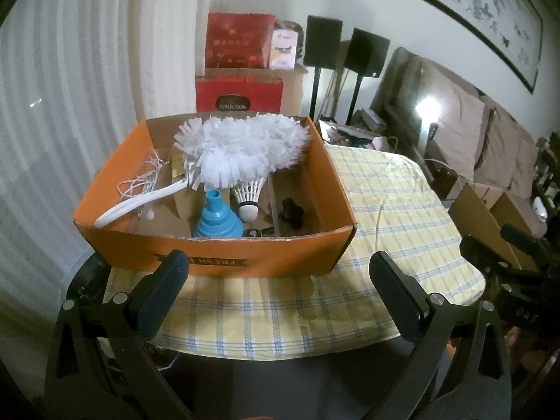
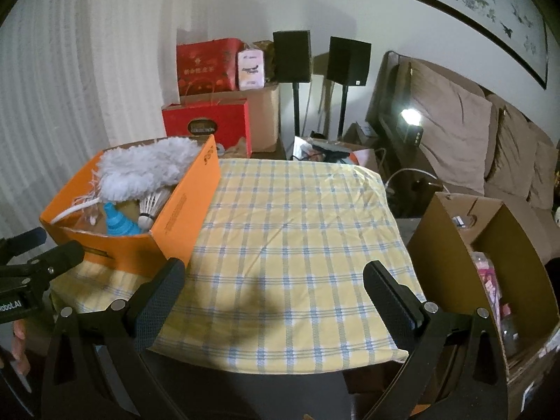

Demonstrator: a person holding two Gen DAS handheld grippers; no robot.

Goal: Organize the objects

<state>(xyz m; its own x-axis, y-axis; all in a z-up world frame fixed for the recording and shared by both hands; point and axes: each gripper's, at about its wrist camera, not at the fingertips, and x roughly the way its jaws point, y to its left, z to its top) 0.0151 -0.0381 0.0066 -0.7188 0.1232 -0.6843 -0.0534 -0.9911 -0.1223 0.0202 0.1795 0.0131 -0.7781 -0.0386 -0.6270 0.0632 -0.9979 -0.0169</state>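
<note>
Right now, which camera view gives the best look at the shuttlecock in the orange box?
The left wrist view: it faces the orange box head-on, showing the shuttlecock whole, feathers and cork tip, beside the blue funnel. The right wrist view shows the shuttlecock smaller, off to one side, partly behind the box wall.

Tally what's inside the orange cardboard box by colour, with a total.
White: 3 (fluffy white duster, feathered white shuttlecock, tangled white cord)
Blue: 1 (ribbed blue plastic funnel)
Black: 1 (small black knob-shaped object)
Total: 5 that can be made out in the orange cardboard box.
</note>
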